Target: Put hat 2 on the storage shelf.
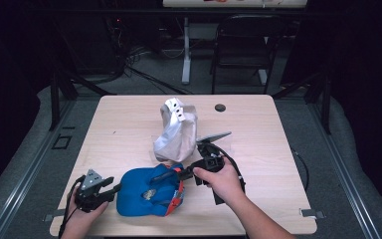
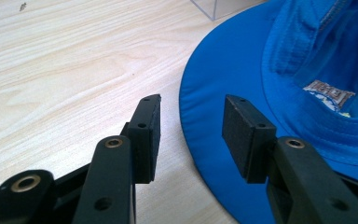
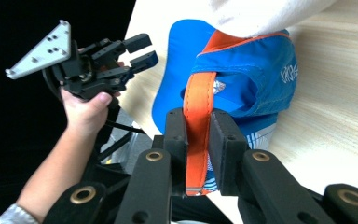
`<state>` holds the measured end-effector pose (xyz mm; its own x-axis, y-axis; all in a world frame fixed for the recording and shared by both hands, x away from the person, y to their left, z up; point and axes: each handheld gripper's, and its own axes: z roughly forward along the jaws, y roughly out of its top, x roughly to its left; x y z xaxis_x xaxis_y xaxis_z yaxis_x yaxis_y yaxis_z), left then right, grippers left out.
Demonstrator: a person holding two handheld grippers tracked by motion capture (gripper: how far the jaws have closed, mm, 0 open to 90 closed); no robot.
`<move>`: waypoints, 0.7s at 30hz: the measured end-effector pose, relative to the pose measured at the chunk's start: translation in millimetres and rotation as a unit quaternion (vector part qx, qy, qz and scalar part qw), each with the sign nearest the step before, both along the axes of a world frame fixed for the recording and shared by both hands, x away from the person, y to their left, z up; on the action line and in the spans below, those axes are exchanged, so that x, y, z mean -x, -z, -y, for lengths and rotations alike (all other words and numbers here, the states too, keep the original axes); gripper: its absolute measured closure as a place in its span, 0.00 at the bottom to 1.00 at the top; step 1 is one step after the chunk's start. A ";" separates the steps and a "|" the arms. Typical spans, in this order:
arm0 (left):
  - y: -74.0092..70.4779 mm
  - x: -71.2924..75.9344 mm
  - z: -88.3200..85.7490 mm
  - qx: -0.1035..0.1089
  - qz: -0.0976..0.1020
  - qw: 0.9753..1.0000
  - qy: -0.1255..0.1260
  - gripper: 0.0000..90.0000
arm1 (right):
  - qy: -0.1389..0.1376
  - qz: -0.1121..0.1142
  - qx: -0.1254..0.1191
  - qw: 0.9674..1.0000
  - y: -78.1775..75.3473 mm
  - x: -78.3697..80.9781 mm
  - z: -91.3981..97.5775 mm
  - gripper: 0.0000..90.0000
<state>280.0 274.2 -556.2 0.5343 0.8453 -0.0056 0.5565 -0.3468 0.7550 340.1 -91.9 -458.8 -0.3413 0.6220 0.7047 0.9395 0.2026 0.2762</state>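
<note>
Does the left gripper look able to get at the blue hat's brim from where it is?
Probably yes: the left gripper stands open with the brim of the blue hat lying flat just ahead of its jaws, nothing between them.

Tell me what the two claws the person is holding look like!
Both are black. The left claw has two flat rectangular pads on arms with brass-coloured rivets, and a grey three-cornered plate with small holes on top. The right claw has the same black arms and brass rivets, a grey plate and a black cable. A silvery cuff shows at one wrist.
</note>
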 end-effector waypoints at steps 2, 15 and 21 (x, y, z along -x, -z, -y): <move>0.2 0.0 0.1 0.000 0.000 1.000 0.000 0.64 | 0.003 0.001 -0.008 1.000 -3.0 -1.0 1.4 0.87; -0.3 0.7 0.0 0.000 0.003 1.000 0.000 0.64 | 0.017 -0.013 -0.001 1.000 -37.4 3.1 34.6 0.87; 0.3 -0.1 1.9 -0.003 0.001 1.000 0.002 0.64 | 0.046 -0.021 -0.019 0.999 -45.4 7.5 65.3 0.87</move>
<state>280.1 272.3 -556.5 0.5374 0.8433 0.0009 0.5540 -0.3538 0.7536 332.7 -157.2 -413.4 -0.2542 0.6213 0.7411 0.9644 0.1049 0.2429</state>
